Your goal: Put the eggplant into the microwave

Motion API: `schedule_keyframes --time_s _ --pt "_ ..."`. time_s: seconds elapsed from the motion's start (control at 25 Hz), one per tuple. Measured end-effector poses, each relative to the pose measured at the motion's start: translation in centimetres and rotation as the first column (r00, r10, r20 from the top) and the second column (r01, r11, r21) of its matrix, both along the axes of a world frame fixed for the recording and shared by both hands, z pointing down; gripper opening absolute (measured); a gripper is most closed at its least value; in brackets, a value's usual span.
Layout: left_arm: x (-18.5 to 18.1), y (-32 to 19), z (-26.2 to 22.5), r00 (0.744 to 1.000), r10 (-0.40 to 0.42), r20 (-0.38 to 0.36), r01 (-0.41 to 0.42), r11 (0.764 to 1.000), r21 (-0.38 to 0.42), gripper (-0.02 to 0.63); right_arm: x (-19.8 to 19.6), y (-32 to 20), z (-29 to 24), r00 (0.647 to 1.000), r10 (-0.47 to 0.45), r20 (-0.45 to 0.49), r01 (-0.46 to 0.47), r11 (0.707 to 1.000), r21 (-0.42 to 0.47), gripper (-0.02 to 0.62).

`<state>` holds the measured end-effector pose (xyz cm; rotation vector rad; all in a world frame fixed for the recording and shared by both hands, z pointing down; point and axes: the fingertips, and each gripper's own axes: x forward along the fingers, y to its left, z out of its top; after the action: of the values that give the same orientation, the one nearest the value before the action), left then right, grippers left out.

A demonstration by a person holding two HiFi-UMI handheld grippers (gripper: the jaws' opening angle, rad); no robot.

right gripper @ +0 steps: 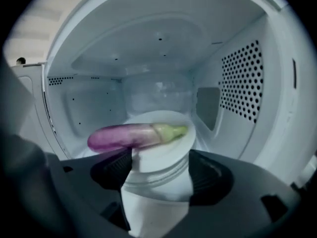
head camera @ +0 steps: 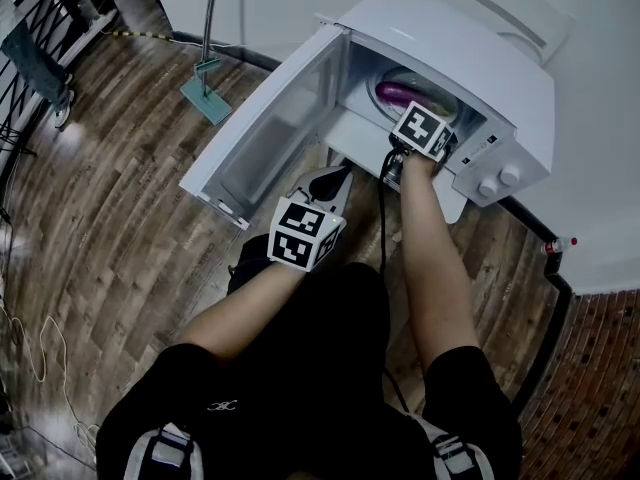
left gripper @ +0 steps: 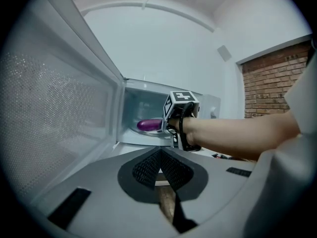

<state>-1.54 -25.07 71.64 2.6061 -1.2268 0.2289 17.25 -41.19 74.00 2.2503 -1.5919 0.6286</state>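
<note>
One eggplant (right gripper: 133,136) lies lengthwise on the white turntable (right gripper: 171,150) inside the microwave (head camera: 480,63). The right tongs (right gripper: 161,166) stand wide apart, gripping nothing, with the pads clear of it. Recommended: draw them straight back, level, without nudging it. The left tongs (left gripper: 159,155) are closed and empty, outside by the open door (head camera: 265,133). The eggplant is glossy purple, with a pale green stem end.
</note>
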Motion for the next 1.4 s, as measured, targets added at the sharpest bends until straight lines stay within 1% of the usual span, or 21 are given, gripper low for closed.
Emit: schedule_keyframes --time_s 0.12,0.24,0.36,0.44,0.52,0.64,0.68,0.72,0.76,0.8,0.88,1.0,1.16,1.28,1.4 --pt "0.4 0.1 0.1 1.0 0.006 0.002 -0.006 1.0 -0.004 0.0 0.5 0.0 0.2 1.0 0.005 0.028 -0.005 1.0 -0.008 0.357" --pt "0.8 0.4 0.3 1.0 0.014 0.004 -0.014 1.0 -0.008 0.0 0.8 0.2 -0.5 0.998 0.014 0.056 -0.015 1.0 0.019 0.362" --pt "1.1 0.6 0.3 1.0 0.017 0.007 -0.017 1.0 -0.01 0.0 0.8 0.7 -0.7 0.995 0.029 0.101 -0.032 0.999 0.027 0.36" --pt "1.2 0.7 0.3 1.0 0.02 0.007 -0.02 1.0 -0.008 0.0 0.9 1.1 -0.6 0.996 0.036 0.087 -0.039 0.999 0.033 0.36" --pt "1.1 0.7 0.2 1.0 0.018 0.008 -0.018 1.0 -0.004 0.0 1.1 1.0 -1.1 0.998 0.027 0.05 -0.031 0.996 0.083 0.359" --pt "1.1 0.6 0.0 1.0 0.011 0.014 -0.011 1.0 0.005 0.0 0.6 2.0 -2.8 0.999 0.002 0.049 -0.01 0.986 0.169 0.355" --pt "1.1 0.6 -0.1 1.0 0.009 0.017 -0.009 1.0 0.01 0.0 0.6 2.6 -3.4 0.999 0.004 0.044 -0.012 0.981 0.194 0.33" --pt "1.2 0.5 -0.2 1.0 0.008 0.018 -0.008 1.0 0.013 0.0 0.6 3.2 -3.8 0.999 0.011 0.036 -0.018 0.976 0.216 0.176" --pt "1.2 0.5 -0.3 1.0 0.008 0.017 -0.008 1.0 0.017 0.0 0.7 3.9 -4.1 1.0 0.013 0.024 -0.018 0.972 0.235 0.054" --pt "1.3 0.4 -0.4 1.0 0.007 0.014 -0.008 1.0 0.02 0.0 0.5 4.5 -4.4 1.0 0.0 0.01 -0.003 0.966 0.257 0.027" --pt "1.5 0.1 -0.9 1.0 0.007 0.006 -0.007 0.999 0.033 0.0 -0.3 5.6 -5.2 0.998 -0.062 -0.017 0.065 0.949 0.31 0.015" --pt "1.9 -0.8 -2.1 1.0 0.004 -0.006 -0.004 0.998 0.057 0.0 -1.8 7.4 -6.2 0.986 -0.156 -0.067 0.17 0.912 0.372 0.014" --pt "2.8 -2.4 -3.6 1.0 0.016 -0.021 -0.015 0.996 0.083 0.0 -3.4 10.0 -7.9 0.96 -0.236 -0.152 0.278 0.871 0.404 0.012" --pt "3.6 -3.9 -4.4 0.999 0.034 -0.036 -0.031 0.995 0.092 0.0 -3.7 11.4 -9.1 0.952 -0.258 -0.165 0.305 0.847 0.435 0.012" --pt "4.2 -5.4 -5.2 0.999 0.039 -0.038 -0.035 0.994 0.106 0.0 -3.2 11.9 -10.4 0.952 -0.245 -0.182 0.302 0.838 0.454 0.012"
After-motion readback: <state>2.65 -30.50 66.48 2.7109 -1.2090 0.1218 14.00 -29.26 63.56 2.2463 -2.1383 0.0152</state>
